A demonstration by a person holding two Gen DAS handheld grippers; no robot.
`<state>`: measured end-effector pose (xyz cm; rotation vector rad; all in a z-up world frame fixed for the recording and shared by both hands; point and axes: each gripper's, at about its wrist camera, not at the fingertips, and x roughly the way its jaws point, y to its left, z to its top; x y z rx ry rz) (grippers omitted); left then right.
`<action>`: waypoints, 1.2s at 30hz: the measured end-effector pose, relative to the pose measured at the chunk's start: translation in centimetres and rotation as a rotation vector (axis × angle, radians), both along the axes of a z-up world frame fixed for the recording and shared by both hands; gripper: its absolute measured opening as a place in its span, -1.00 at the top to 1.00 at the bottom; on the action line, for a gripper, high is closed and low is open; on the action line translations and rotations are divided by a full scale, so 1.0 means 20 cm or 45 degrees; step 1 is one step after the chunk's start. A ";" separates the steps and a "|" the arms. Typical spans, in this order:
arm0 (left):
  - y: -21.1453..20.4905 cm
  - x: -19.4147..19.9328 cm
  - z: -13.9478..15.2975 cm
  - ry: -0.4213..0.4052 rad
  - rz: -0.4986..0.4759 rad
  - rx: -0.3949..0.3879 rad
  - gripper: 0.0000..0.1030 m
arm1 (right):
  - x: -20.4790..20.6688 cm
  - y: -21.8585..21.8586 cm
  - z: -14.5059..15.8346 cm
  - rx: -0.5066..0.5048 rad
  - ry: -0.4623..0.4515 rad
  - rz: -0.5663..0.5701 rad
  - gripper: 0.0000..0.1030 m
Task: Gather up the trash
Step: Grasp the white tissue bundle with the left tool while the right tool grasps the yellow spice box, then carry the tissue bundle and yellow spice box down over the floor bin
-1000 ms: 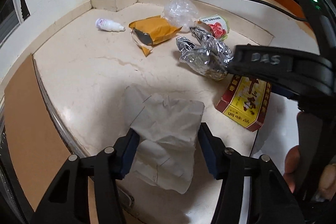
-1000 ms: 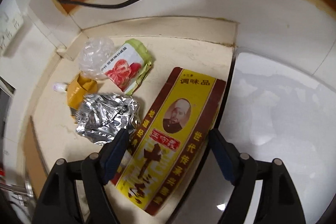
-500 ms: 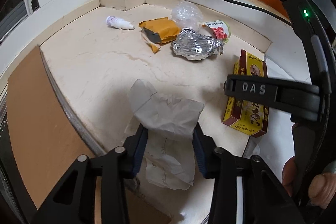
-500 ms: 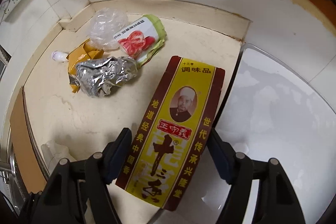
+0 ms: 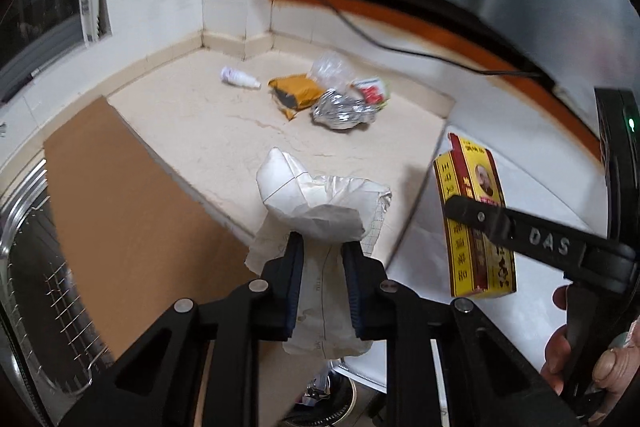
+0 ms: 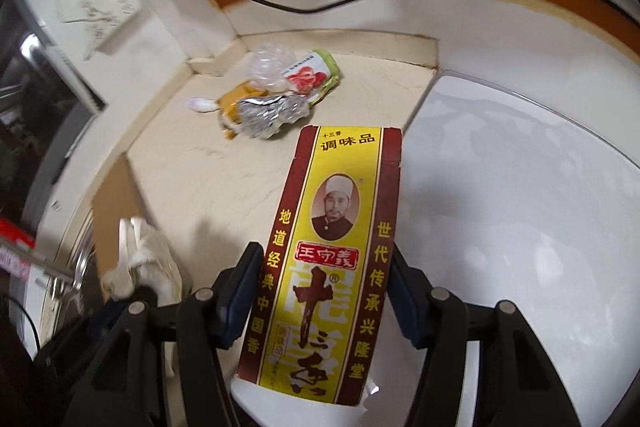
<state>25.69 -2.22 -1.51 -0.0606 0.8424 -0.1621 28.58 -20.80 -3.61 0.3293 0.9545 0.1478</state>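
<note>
**Inspector:** Left wrist view, working left to right?

**Assistant:** At bottom centre, the left gripper (image 5: 322,279) has just been closing; its jaws are clamped on a crumpled white paper sheet (image 5: 320,203), clear of the cream stone counter (image 5: 192,131). At right, the right gripper (image 6: 320,291) has also just been closing, jaws pinching a flat yellow-and-maroon cardboard seasoning box (image 6: 332,259), likewise raised.

**Inspector:** Outstanding?

**Assistant:** At upper centre, on the counter: a small white plastic bottle (image 5: 239,77), an orange paper pouch (image 5: 294,91), crumpled silver foil (image 5: 342,111), a clear plastic wrapper (image 5: 330,69), a red-and-green packet (image 5: 372,91). No bin identifiable. Judged: two items lifted, five remaining.
</note>
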 end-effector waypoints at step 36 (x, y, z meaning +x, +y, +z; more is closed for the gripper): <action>0.10 -1.05 -0.89 0.167 -0.185 -0.138 0.65 | -1.23 0.39 -0.59 -0.342 -0.195 0.518 -0.17</action>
